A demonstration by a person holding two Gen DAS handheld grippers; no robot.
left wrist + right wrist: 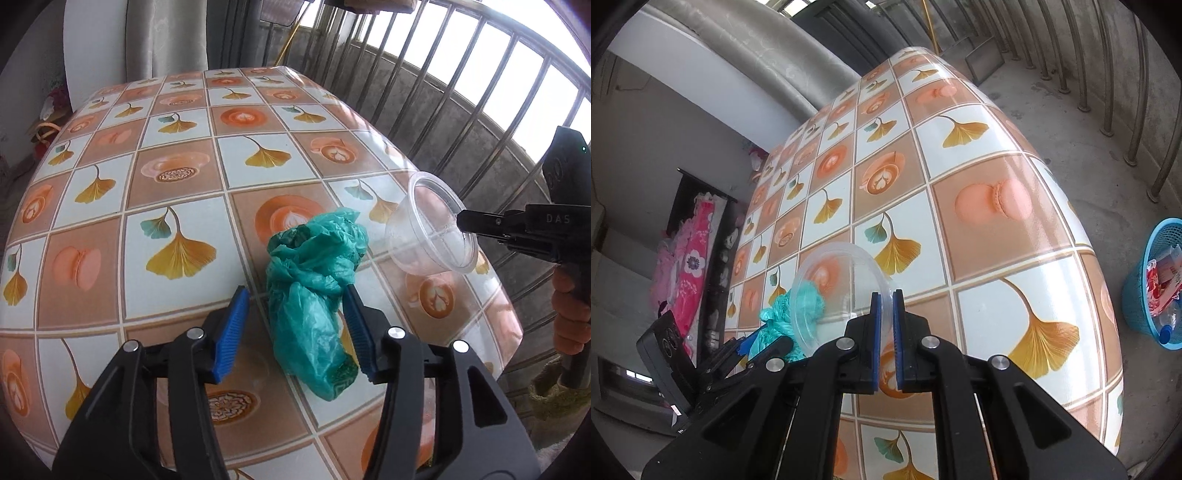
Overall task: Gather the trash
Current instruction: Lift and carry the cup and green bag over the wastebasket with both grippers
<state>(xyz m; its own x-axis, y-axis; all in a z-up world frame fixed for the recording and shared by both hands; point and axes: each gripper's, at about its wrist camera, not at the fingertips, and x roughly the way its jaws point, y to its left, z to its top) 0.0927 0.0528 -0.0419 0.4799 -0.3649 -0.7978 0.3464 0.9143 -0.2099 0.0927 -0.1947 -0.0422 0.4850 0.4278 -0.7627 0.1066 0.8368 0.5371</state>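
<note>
Holding cup: right hand-held gripper (pixel 886 295) clamped on clear cup (pixel 838 291) rim; thin wall may slip.
Bag: left hand-held gripper (pixel 295 299) apart around green bag (pixel 314 280); may snag.

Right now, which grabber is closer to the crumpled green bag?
Left. The left gripper has its open blue fingers on either side of the green bag on the table. The right gripper is off to the bag's side, pinching the clear plastic cup.
</note>
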